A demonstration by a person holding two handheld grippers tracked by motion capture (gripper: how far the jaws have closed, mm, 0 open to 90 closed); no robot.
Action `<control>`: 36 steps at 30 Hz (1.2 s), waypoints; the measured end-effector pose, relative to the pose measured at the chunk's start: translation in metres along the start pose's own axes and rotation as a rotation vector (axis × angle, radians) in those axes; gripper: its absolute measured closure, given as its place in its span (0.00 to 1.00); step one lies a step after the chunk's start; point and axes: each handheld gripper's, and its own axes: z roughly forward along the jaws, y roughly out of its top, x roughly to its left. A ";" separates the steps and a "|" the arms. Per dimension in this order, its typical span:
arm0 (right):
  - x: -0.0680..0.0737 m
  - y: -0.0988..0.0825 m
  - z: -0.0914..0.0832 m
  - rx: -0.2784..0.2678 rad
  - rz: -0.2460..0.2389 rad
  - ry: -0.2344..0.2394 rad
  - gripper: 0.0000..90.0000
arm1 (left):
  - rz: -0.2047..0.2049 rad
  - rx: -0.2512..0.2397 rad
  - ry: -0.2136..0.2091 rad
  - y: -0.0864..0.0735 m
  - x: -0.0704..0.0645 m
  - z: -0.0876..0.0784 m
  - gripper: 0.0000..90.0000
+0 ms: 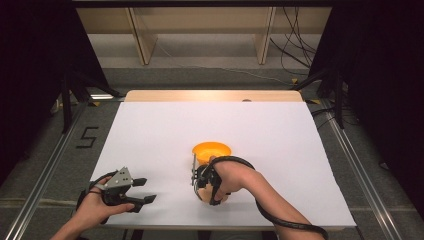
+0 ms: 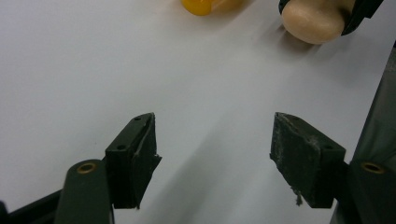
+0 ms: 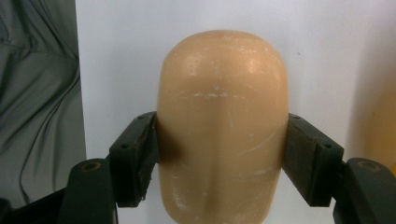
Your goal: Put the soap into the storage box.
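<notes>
A smooth beige rounded block (image 3: 222, 84) sits between the two black jaws of my right gripper (image 3: 222, 125), which is shut on its sides. In the high view this gripper (image 1: 199, 187) and the block (image 1: 202, 194) are near the table's front middle, just in front of an orange bowl (image 1: 211, 150). My left gripper (image 1: 145, 191) rests low at the front left, open, with nothing between its fingers. Its own view has the jaws (image 2: 212, 154) wide apart over bare white sheet, with the bowl (image 2: 205, 5) and the held block (image 2: 310, 21) farther off.
A white sheet (image 1: 210, 125) covers the table, with a wooden strip (image 1: 212, 95) along the far edge. Grey floor cloth (image 3: 37, 102) lies just past the front edge. Wooden shelf legs and loose cables (image 1: 295, 50) stand beyond the table.
</notes>
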 end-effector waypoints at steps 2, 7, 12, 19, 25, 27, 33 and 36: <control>0.000 -0.001 -0.001 0.002 0.007 -0.003 0.38 | 0.001 0.001 -0.001 0.000 0.000 0.000 0.35; -0.002 -0.005 -0.006 0.003 0.003 -0.008 0.38 | 0.001 0.001 0.000 0.000 0.000 0.000 0.35; -0.003 -0.006 -0.011 0.004 -0.004 -0.019 0.38 | 0.002 0.000 -0.001 0.000 0.000 0.000 0.35; -0.005 -0.009 -0.018 0.002 0.020 -0.028 0.38 | 0.001 -0.001 0.000 0.000 0.000 0.000 0.35; -0.008 -0.010 -0.026 0.001 0.032 -0.041 0.38 | 0.002 -0.001 0.001 0.000 0.000 0.000 0.35; -0.009 -0.010 -0.029 -0.004 0.024 -0.051 0.38 | 0.007 0.003 0.005 0.000 0.000 0.000 0.35; -0.013 -0.011 -0.035 -0.007 0.041 -0.055 0.38 | 0.006 0.001 0.004 0.000 0.001 -0.001 0.35; -0.015 -0.012 -0.037 -0.014 0.047 -0.059 0.38 | 0.007 0.002 0.004 0.000 0.001 0.000 0.35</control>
